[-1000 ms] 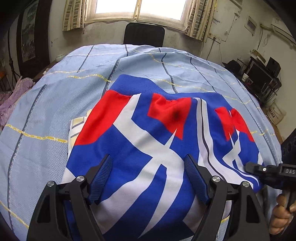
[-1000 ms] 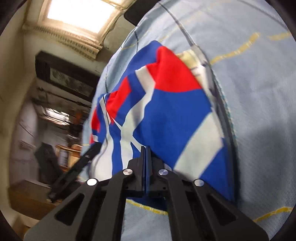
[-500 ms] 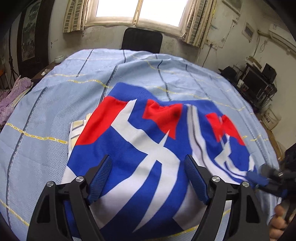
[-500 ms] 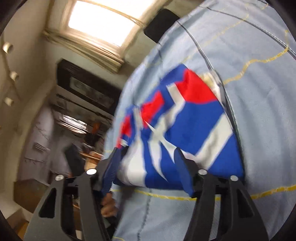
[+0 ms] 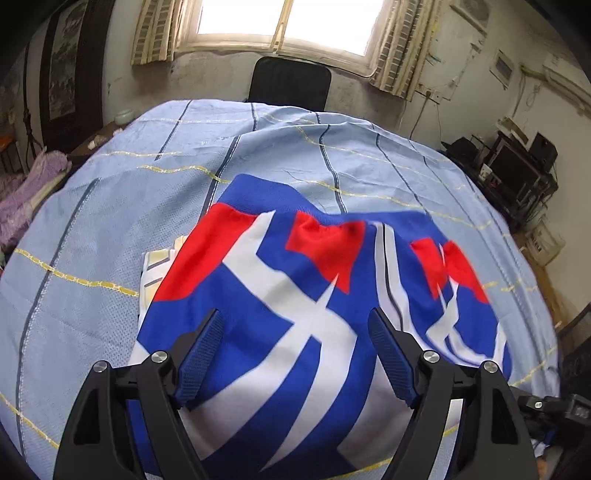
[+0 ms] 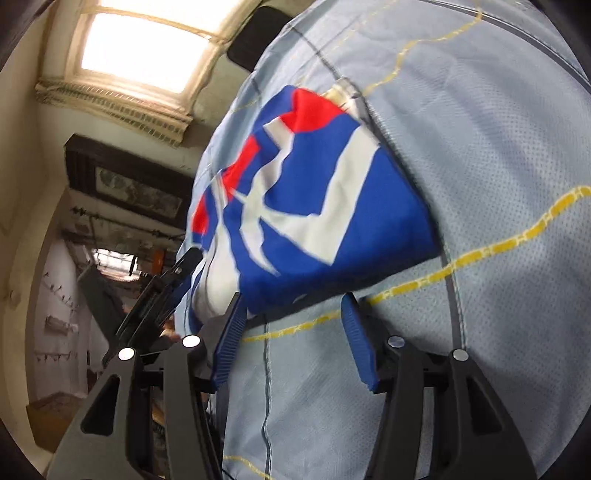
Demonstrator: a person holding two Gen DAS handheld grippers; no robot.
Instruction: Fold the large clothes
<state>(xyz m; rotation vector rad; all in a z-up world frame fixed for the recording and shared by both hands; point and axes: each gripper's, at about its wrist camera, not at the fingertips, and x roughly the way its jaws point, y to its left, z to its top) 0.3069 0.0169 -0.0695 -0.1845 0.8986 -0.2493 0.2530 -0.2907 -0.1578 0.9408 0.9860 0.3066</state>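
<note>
Close up, the left gripper (image 5: 295,354) hangs over the shirt (image 5: 317,332) with its fingers spread wide, holding nothing. The right gripper (image 6: 295,332) has just been opening its jaws; only the blue sheet (image 6: 480,184) shows between them, just off the shirt's edge. The red, white and blue shirt lies folded on the sheet. Farther back stand a black chair (image 5: 290,85) and a bright window (image 5: 284,22).

- The folded garment (image 5: 295,314) lies on the bedsheet (image 5: 110,229), near its near edge
- A chair (image 5: 290,83) stands behind the bed's far edge, under the window (image 5: 284,22)
</note>
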